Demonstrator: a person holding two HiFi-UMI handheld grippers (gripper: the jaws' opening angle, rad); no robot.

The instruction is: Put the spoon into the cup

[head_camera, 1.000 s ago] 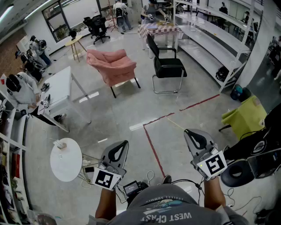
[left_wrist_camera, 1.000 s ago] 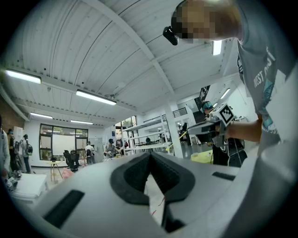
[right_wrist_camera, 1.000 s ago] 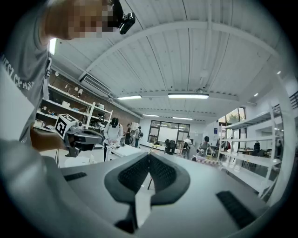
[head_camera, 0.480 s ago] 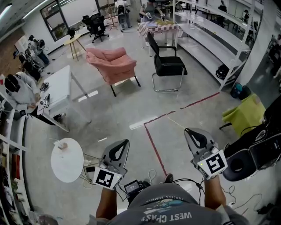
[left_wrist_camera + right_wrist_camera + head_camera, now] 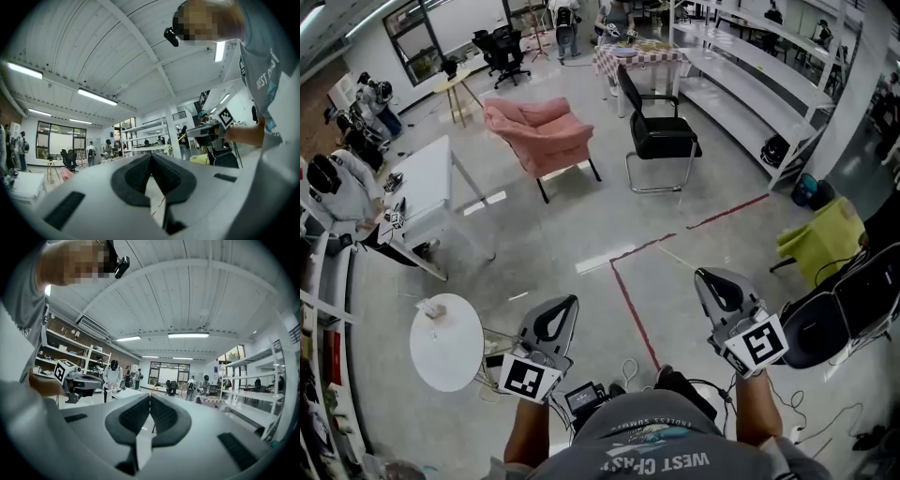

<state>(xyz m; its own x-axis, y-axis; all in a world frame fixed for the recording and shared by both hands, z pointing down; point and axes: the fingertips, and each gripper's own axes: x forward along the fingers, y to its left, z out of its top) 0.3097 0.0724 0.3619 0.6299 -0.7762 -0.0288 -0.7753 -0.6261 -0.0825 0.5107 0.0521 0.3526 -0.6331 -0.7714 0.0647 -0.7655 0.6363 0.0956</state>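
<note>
Head view: on a grey floor point(image 5: 572, 234), a pink armchair point(image 5: 542, 136) stands at 12 o'clock. A round white table point(image 5: 450, 352) at 8 o'clock bears a small object point(image 5: 431, 308), too small to tell whether spoon or cup. The left gripper point(image 5: 555, 317) and right gripper point(image 5: 712, 283), jaws together, grip nothing.

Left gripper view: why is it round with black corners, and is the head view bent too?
Left gripper view: wide-angle lens, so a dark ring frames it and ceiling beams curve; the near jaws look soft. Head view: milder bending, the shelves lean; evenly lit.
</note>
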